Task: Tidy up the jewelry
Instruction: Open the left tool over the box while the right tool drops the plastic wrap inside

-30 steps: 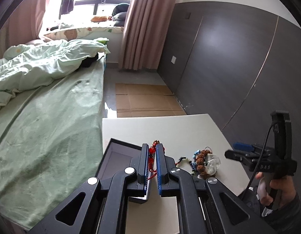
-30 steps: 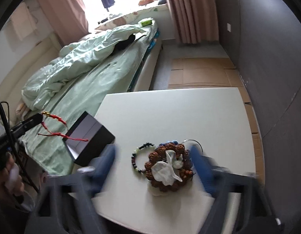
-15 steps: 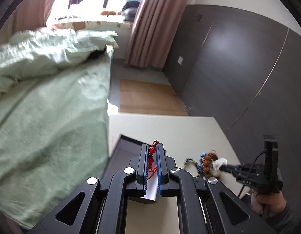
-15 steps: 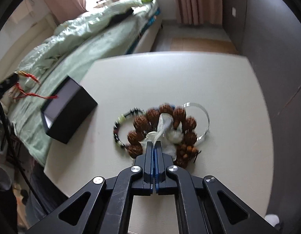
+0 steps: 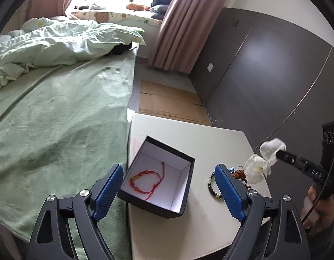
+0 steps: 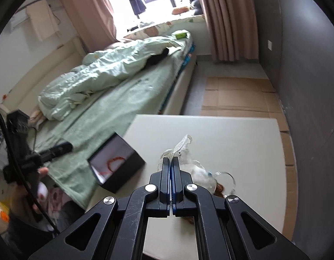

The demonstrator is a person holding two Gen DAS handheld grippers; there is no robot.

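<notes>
A red string bracelet (image 5: pixel 145 182) lies inside the open black box (image 5: pixel 184 190) at the left edge of the white table (image 5: pixel 210 138). My left gripper (image 5: pixel 168 170) hangs over the box with its jaws opening wide and nothing between the pads. My right gripper (image 6: pixel 171 161) is shut on a crumpled clear plastic bag (image 6: pixel 183 146) and holds it above the table. Under the bag sit a brown bead bracelet (image 6: pixel 219 187) and a silver bangle (image 6: pixel 228 176). A dark beaded bracelet (image 5: pixel 212 186) lies to the right of the box. The box (image 6: pixel 123 173) also shows in the right wrist view.
A bed with a green blanket (image 5: pixel 58 119) runs along the table's left side. Flattened cardboard (image 5: pixel 167 101) covers the floor beyond the table. A dark panelled wall (image 5: pixel 264 75) stands to the right, and pink curtains (image 5: pixel 177 28) hang at the back.
My left gripper opened and the red bracelet dropped from it into the box. My right gripper shut on the plastic bag and lifted it off the bracelet pile.
</notes>
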